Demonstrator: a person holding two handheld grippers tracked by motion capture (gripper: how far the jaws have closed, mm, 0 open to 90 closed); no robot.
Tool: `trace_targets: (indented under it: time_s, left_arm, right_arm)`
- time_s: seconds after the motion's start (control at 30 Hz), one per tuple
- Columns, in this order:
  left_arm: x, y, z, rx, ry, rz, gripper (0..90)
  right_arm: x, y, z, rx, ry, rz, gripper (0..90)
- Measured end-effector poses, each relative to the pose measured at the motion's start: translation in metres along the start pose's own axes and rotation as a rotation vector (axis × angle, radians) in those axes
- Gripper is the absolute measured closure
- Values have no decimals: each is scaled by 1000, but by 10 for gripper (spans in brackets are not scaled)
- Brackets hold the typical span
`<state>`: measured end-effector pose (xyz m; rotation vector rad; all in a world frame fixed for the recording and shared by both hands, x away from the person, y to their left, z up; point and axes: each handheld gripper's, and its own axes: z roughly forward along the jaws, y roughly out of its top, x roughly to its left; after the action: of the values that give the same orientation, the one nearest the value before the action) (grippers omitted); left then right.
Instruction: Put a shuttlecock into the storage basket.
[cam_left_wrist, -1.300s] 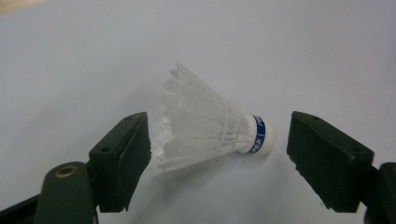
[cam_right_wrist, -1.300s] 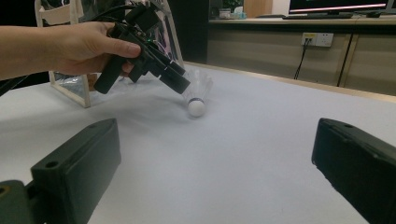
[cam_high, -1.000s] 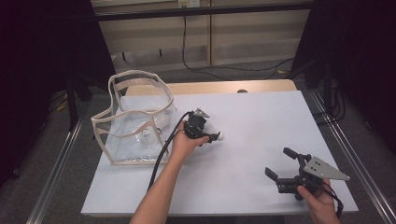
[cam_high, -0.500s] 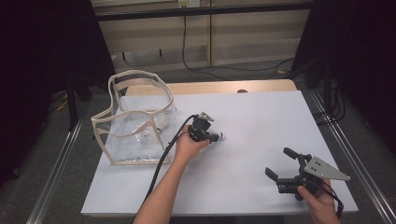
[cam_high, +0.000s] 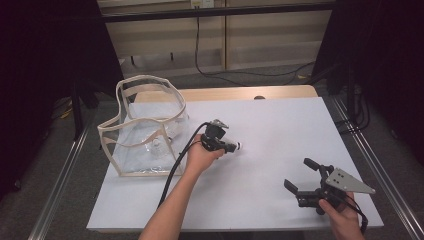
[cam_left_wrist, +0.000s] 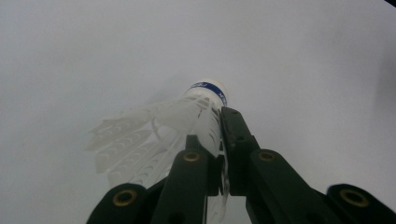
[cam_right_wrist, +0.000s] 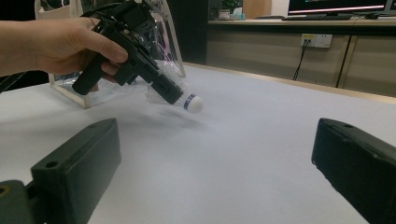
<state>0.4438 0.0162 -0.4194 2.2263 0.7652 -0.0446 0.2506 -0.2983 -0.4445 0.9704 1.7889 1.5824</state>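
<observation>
Two grippers over a white table (cam_high: 280, 130), one in each hand. Left gripper (cam_high: 231, 147) sits near the table's middle in the high view, held by the left hand (cam_high: 200, 156), its black cable trailing back along the forearm. Its jaws have just been closing and now stand clenched on a white feathered shuttlecock (cam_left_wrist: 187, 122) — in the left gripper view the two black jaws pinch the feather skirt just behind the cork, the feathers fanning out to the left, the rounded cork tip with its blue band pointing away from the camera. From the right gripper view the same shuttlecock (cam_right_wrist: 190, 103) shows cork-first, tilted downward, the tip just above the tabletop with a faint shadow under it; whether it touches the surface cannot be told. Behind the left hand stands a clear plastic tote bag (cam_high: 145, 135) with cream trim and handles, upright at the table's left edge, mouth open. Right gripper (cam_high: 304, 176) rests well apart at the near right corner, held by the right hand (cam_high: 340, 212), grey three-cornered plate on top — jaws released and spread wide, nothing between them, pointed across the table toward the shuttlecock.
</observation>
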Motion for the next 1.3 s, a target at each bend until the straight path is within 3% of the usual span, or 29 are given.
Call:
trace_targets:
  time_s: [1.3]
  left_arm:
    - [-8, 15, -48, 34, -27, -22, 879]
  right_arm:
    - [1, 0, 1, 1, 2, -2, 9]
